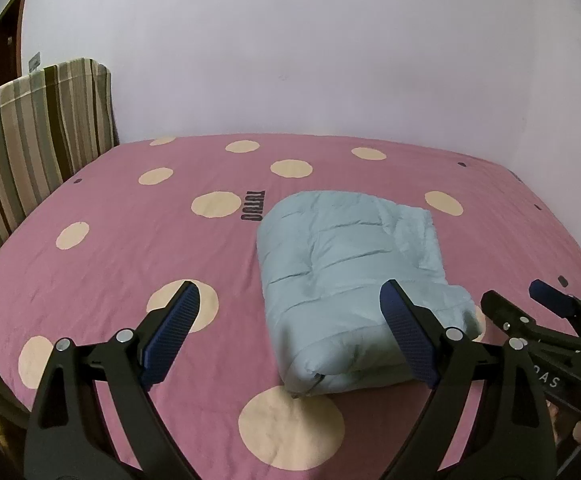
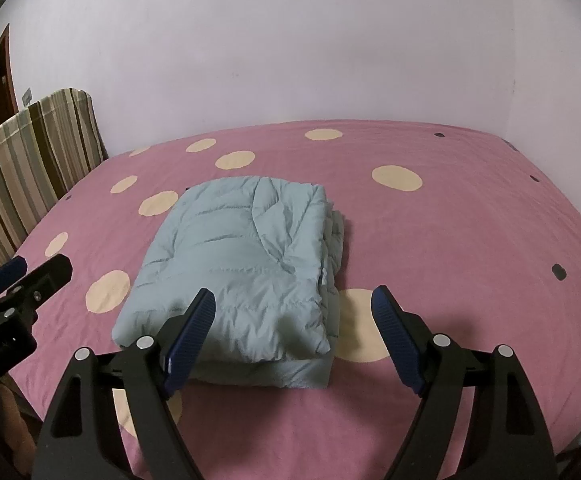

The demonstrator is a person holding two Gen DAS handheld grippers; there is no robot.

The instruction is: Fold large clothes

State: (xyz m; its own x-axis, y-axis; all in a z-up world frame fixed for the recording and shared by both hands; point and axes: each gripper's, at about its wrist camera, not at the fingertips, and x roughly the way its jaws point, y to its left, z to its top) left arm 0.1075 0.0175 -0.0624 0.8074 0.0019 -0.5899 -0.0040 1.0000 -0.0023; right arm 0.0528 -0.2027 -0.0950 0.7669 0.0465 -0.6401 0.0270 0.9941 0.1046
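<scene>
A light blue padded jacket point(image 1: 350, 272) lies folded into a thick rectangle on the pink bed sheet point(image 1: 130, 240); it also shows in the right wrist view point(image 2: 242, 264). My left gripper point(image 1: 288, 298) is open and empty, held above the sheet at the jacket's near left side. My right gripper point(image 2: 292, 304) is open and empty, held just above the jacket's near right corner. The right gripper also shows at the right edge of the left wrist view point(image 1: 530, 308), and the left gripper shows at the left edge of the right wrist view point(image 2: 30, 276).
The pink sheet point(image 2: 450, 240) has cream dots and covers a large bed. A striped headboard cushion point(image 1: 30, 140) stands at the left. A pale wall point(image 1: 290, 60) runs behind the bed. A brown door point(image 1: 6, 44) is at the far left.
</scene>
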